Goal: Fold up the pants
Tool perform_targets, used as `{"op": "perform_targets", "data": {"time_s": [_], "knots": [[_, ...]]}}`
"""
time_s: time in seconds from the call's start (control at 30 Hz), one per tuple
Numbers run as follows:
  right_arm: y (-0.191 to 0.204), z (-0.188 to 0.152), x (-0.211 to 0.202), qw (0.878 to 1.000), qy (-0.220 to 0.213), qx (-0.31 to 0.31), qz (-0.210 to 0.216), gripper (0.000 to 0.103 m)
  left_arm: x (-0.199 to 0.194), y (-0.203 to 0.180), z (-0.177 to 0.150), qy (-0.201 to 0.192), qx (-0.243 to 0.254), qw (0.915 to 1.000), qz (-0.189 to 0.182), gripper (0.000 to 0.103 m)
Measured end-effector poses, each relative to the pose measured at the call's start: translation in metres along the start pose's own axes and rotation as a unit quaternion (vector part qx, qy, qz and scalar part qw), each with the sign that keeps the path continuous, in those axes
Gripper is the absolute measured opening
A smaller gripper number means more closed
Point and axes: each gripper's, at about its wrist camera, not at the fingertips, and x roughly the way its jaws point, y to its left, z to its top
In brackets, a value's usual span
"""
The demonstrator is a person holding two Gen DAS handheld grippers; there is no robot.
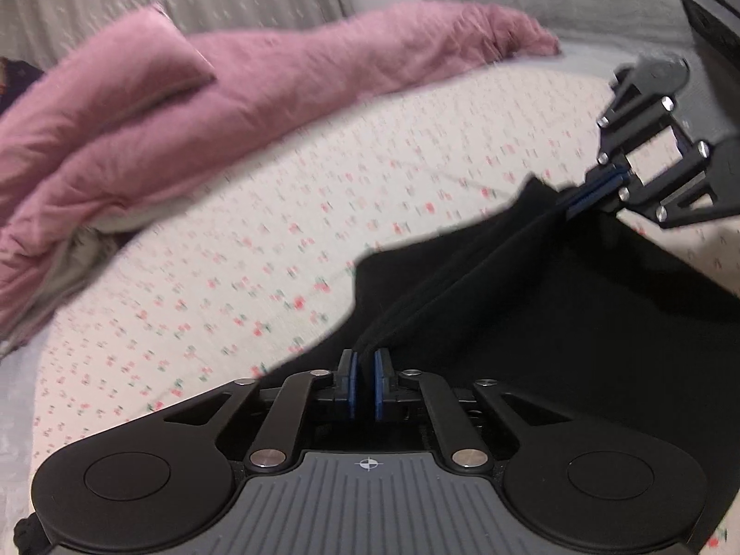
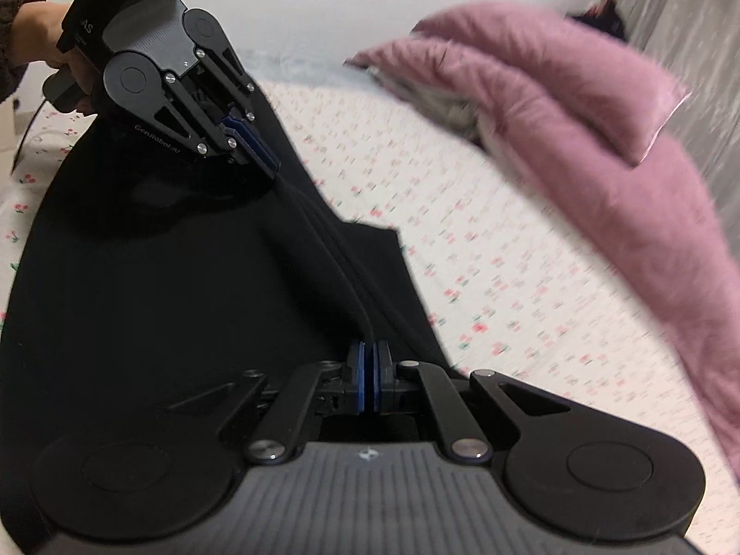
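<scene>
The black pants (image 1: 532, 323) are lying on the cherry-print bed sheet (image 1: 277, 231), spread toward the near edge of the bed; one edge of the garment is being lifted into a taut ridge running between the two tools. The left gripper (image 1: 365, 370) is clenching that edge, with a bunched strand of black cloth passing between its blue pads (image 1: 354, 379); the right gripper (image 2: 369, 379) is likewise clamped on the same edge further along, cloth visibly pinched between its pads. A hand (image 2: 41, 32) in a fuzzy sleeve is holding the left tool in the right wrist view. A pink quilt (image 1: 185, 106) is lying heaped across the far side of the bed, well apart from the pants.

Probable faults from this state: each grip appears to be taking only a narrow fold of fabric, so a sharp pull is likely to strip the cloth out of one pair of pads; whether both layers are being held cannot be told, so a lower layer may be left behind and the fold may come out uneven; unequal travel of the two hands would skew the crease; a carry toward the far side risks dragging the hem onto the pink quilt.
</scene>
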Motion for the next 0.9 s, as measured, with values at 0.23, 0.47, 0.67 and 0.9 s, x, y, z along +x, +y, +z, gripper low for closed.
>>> {"op": "perform_targets", "data": {"time_s": [0.23, 0.47, 0.67, 0.9], "knots": [[0.019, -0.005, 0.022, 0.991, -0.027, -0.061, -0.117, 0.006, 0.017, -0.01, -0.01, -0.011, -0.017, 0.9983, 0.055, 0.01], [0.001, -0.002, 0.025, 0.99, -0.005, -0.004, -0.144, 0.016, 0.007, -0.017, -0.006, -0.005, -0.023, 0.9953, 0.094, 0.013], [0.0, 0.002, 0.007, 0.997, -0.008, 0.074, -0.015, 0.016, -0.007, -0.024, -0.008, -0.022, -0.027, 0.9965, 0.075, 0.013], [-0.017, -0.014, 0.031, 0.992, 0.04, 0.119, -0.02, 0.017, 0.016, 0.018, -0.042, 0.021, -0.071, 0.9897, 0.122, 0.013]]}}
